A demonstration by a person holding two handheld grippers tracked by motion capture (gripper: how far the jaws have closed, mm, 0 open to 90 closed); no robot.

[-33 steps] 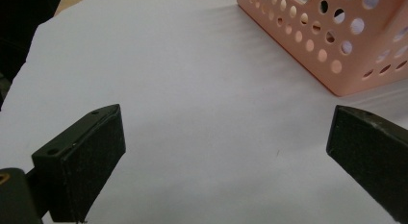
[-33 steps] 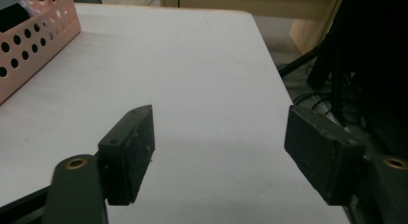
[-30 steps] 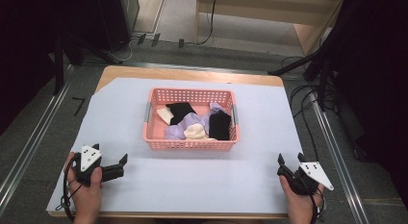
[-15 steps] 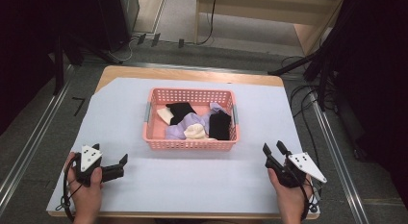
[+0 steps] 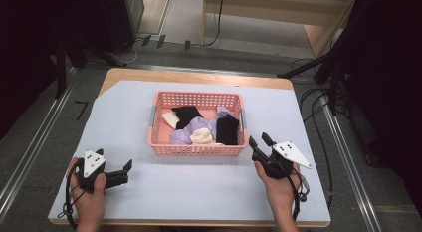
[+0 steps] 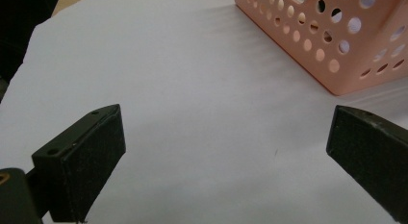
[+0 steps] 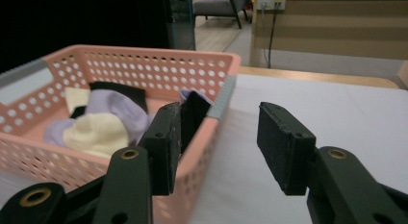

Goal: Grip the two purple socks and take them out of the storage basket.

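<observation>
You are holding the left gripper (image 5: 125,168) near the front left corner of the tabletop (image 5: 199,192), its jaws spread wide with nothing but bare white sheet between them. You are holding the right gripper (image 5: 261,142) toward the front right, just beside the basket's (image 5: 196,149) near right corner; its jaws have just been closing and are standing partly open, gripping nothing, with the left jaw lined up against the basket's corner in the right gripper view. The pink perforated basket (image 7: 192,58) is sitting at the middle of the tabletop, beyond both grippers. Inside it, a cream sock (image 5: 202,136), lavender cloth (image 5: 185,136) and black socks (image 5: 228,129) are lying heaped together, touching one another.
</observation>
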